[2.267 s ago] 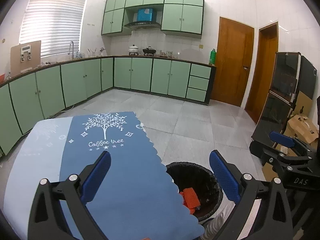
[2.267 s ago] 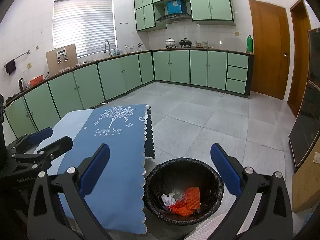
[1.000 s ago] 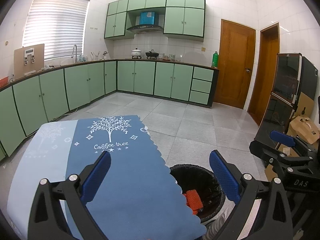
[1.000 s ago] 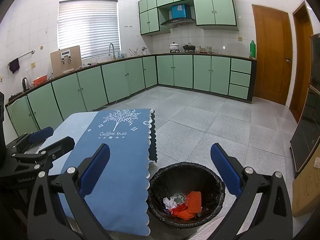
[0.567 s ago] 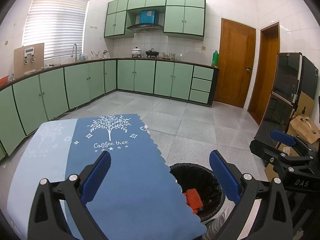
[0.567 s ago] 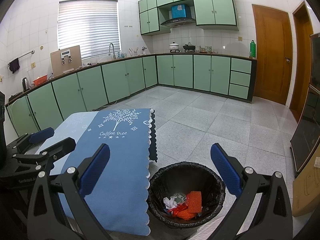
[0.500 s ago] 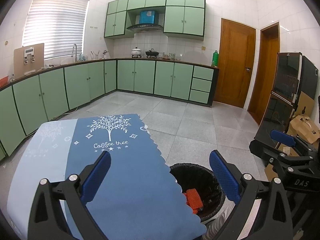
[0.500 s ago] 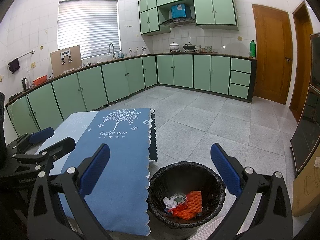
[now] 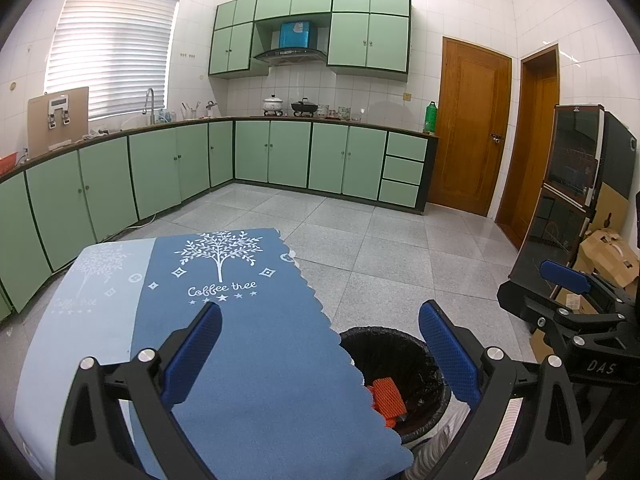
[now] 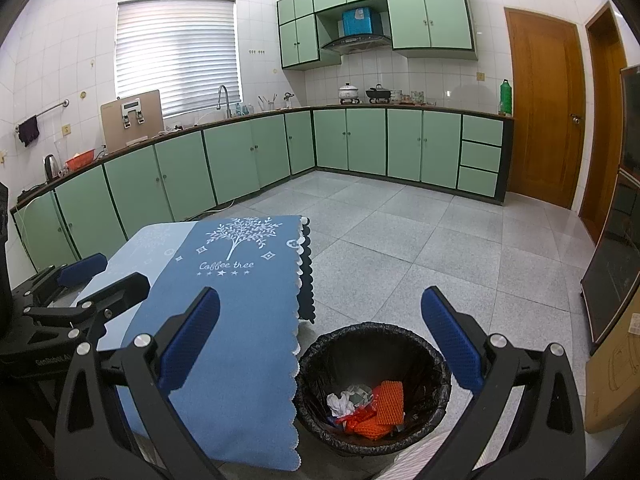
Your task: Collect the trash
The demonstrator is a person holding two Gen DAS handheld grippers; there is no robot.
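A black-lined trash bin (image 10: pixel 374 336) stands on the floor beside the table's right edge. Inside it lie orange mesh wrappers (image 10: pixel 386 400), red scraps and crumpled white paper (image 10: pixel 339 402). The left wrist view shows the bin (image 9: pixel 390 338) partly hidden behind the cloth, with orange mesh (image 9: pixel 387 394) visible. My right gripper (image 10: pixel 320 330) hangs open above the bin and the table edge, holding nothing. My left gripper (image 9: pixel 320 338) is open over the blue tablecloth (image 9: pixel 248 344), also holding nothing. Each gripper shows at the edge of the other's view.
The table carries a blue "Coffee tree" cloth (image 10: pixel 240 280) with a scalloped edge. Green cabinets (image 10: pixel 280 152) line the far walls. Wooden doors (image 9: pixel 472 128), a dark cabinet (image 9: pixel 568 184) and cardboard boxes (image 9: pixel 608 252) stand on the right. Grey tiled floor (image 10: pixel 440 240) lies beyond the bin.
Both views have risen and pulled back slightly compared with the earliest frames. Over the last second almost nothing moves; both grippers stay open.
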